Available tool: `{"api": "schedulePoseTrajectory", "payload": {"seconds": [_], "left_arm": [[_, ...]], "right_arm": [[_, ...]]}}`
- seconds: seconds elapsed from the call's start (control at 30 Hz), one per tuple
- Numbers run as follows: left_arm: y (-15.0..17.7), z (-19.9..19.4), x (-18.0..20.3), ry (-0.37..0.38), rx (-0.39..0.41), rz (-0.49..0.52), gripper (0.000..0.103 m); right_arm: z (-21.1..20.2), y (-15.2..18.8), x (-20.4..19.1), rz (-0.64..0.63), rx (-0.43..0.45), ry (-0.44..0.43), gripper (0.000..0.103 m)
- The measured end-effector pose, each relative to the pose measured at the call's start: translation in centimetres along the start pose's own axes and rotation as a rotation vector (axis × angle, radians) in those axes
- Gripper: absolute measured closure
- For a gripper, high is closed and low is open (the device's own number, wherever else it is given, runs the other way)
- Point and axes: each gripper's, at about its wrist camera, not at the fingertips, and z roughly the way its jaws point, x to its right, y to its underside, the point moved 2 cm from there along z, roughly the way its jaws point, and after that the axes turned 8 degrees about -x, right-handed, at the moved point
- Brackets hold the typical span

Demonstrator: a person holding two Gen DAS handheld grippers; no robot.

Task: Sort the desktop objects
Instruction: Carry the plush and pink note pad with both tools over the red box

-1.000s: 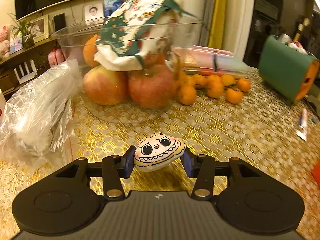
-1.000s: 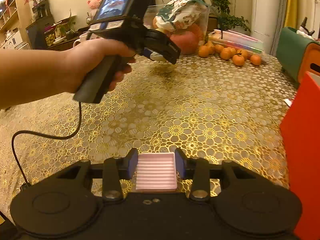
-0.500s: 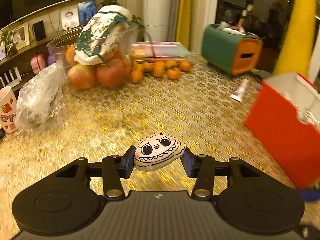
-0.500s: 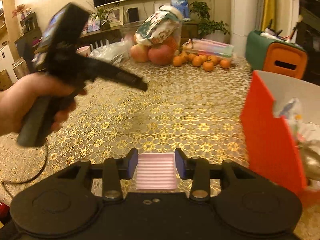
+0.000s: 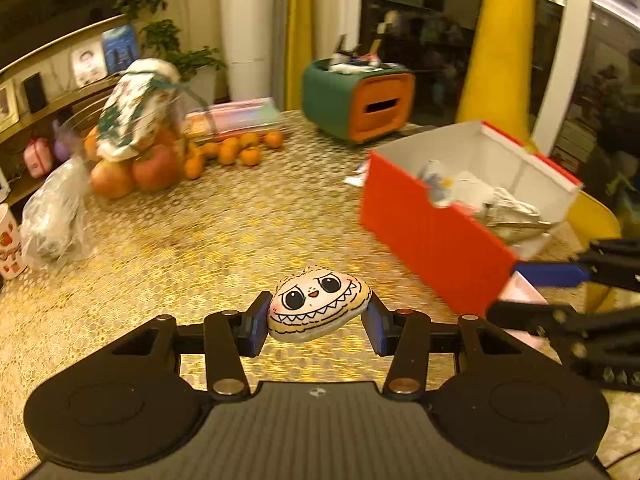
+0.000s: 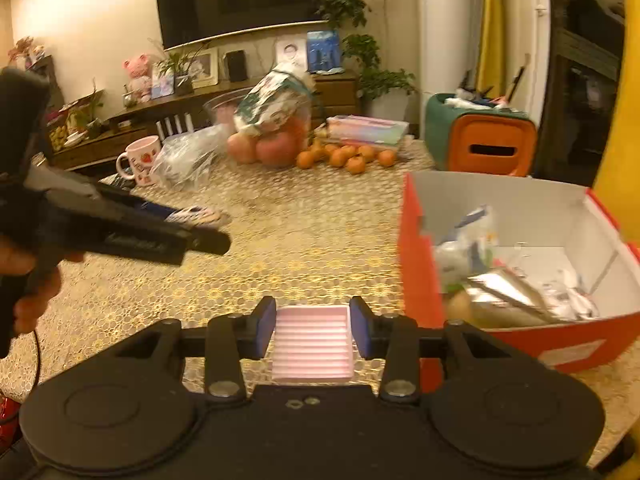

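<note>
1. Far to the left of the left gripper (image 5: 317, 322), a crinkled clear plastic bag (image 5: 54, 216) is slumping on the table (image 5: 208, 248), whose cloth is showing a gold lace-like flower pattern.
2. Beyond that bag, ahead and left of the tool, round red apples (image 5: 134, 172) are sitting under a bundle wrapped in printed white and green cloth (image 5: 134, 108), with small glossy tangerines (image 5: 236, 150) lying just beside them.
3. The left gripper's blue pads are pressing on both sides of a rounded, pebble-shaped toy (image 5: 318, 308) that is showing a drawn face with big eyes and jagged teeth; the toy is hanging above the cloth, not touching it.
4. Ahead and right of this tool, a rectangular red box (image 5: 432, 232) with smooth white inner walls is holding crumpled silvery foil and paper wrappers.
5. In the right wrist view, the left gripper is appearing as a blurred dark shape at the left, with a hand (image 6: 24, 280) wrapping its handle.
6. The right gripper (image 6: 313, 330) is clamping a flat, square, pink ribbed pad (image 6: 313, 344) between its blue fingers (image 6: 265, 326), close to the tool body.
7. Immediately right of this tool, the red box's near corner is standing beside the right finger, and its open top is showing the foil.
8. Far ahead and to the right, a rounded green and orange bin (image 6: 480, 140) with a slot is standing at the table's edge.
</note>
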Motion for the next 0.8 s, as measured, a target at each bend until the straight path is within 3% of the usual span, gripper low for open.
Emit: {"api": "schedulePoseTrajectory", "payload": {"seconds": [0.37,0.8], "left_arm": [[-2.2,-1.4,6.4,0.073,0.004,0.088,0.056],[-6.6,0.8,14.5,0.14,-0.002,0.209,0.056]], "right_arm": [[-4.1,0.1,5.3,0.031,0.038,0.082,0.064],[-4.9,-0.4,12.7,0.131,0.057,0.151,0.064]]}}
